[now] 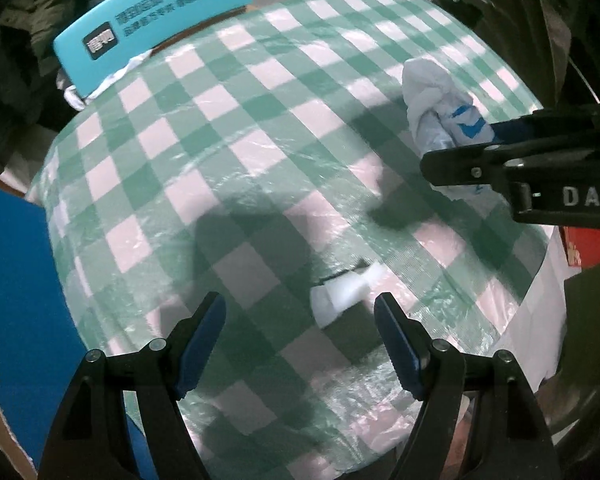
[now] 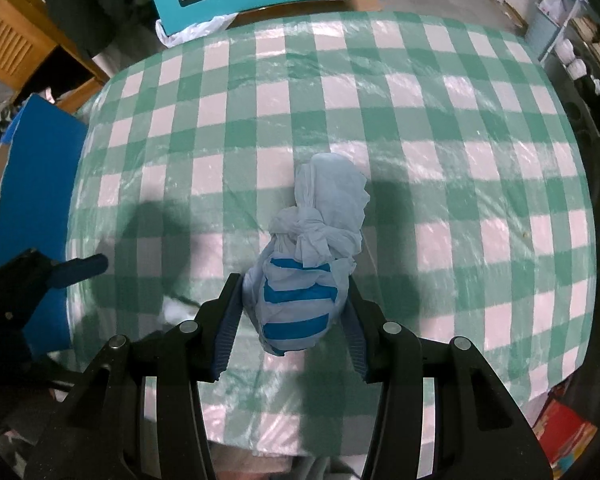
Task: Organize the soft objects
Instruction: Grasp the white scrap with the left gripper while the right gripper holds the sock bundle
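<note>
Pale-blue knotted bundle [image 2: 308,264], one, long axis running away from you, knot end far | your right tool [image 2: 292,308] clamps its striped end above the bench [image 2: 460,160] | left tool [image 1: 300,320] apart, over one white piece [image 1: 344,288].

We are looking at our left tongs [image 1: 300,312] and right tongs [image 2: 292,312]: both are showing matte black angular arms, ribbed dark-blue pads, and round silver screws at the joints. White letters "DAS" are showing on the right tongs' side.
</note>
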{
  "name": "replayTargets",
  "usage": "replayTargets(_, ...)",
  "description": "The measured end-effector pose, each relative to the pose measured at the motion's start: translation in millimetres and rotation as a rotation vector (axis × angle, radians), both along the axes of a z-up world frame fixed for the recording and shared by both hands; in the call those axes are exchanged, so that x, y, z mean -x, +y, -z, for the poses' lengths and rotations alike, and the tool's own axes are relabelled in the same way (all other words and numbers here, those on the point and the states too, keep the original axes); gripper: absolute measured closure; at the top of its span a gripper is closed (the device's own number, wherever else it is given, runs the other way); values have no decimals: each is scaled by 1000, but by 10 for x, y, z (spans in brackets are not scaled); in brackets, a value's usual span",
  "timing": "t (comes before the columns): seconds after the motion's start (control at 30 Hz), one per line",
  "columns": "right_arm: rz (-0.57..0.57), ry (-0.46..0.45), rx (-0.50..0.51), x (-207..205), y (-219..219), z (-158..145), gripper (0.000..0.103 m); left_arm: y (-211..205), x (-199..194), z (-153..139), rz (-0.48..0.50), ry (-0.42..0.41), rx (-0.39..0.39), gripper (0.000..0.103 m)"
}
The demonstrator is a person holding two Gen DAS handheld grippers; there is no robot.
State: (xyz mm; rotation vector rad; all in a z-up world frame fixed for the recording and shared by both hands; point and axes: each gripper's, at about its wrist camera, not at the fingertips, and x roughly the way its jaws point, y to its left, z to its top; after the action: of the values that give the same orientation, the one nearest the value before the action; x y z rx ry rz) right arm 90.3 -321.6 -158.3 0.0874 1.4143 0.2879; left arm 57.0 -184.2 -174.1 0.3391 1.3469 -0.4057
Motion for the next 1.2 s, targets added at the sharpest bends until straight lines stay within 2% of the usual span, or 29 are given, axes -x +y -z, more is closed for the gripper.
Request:
replayTargets(0.4,10,23,-21,103,-149,96,56,-86,-37,256,21,35,11,25)
replayTargets(0.47,7,27,-25,97,-136,114,56,-72,-51,273,18,34,15,28)
replayTargets(0.6,1,31,-30,87,-120,135,56,-61,-87,253,17,21,32,43)
replayTargets(0.73,1,38,-31,78,-119,160,56,-89,-119,224,26,30,59,65)
replayTargets(0.83,2,44,-28,72,-103,182,56,-188,-104,207,41,21,53,74)
replayTargets(0.97,-3,42,-27,64,-77,168,56,-238,-100,156,39,4,56,79)
replayTargets(1.2,-14,20,-29,61,-51,76,56,-134,-68,85,4,-16,66,81)
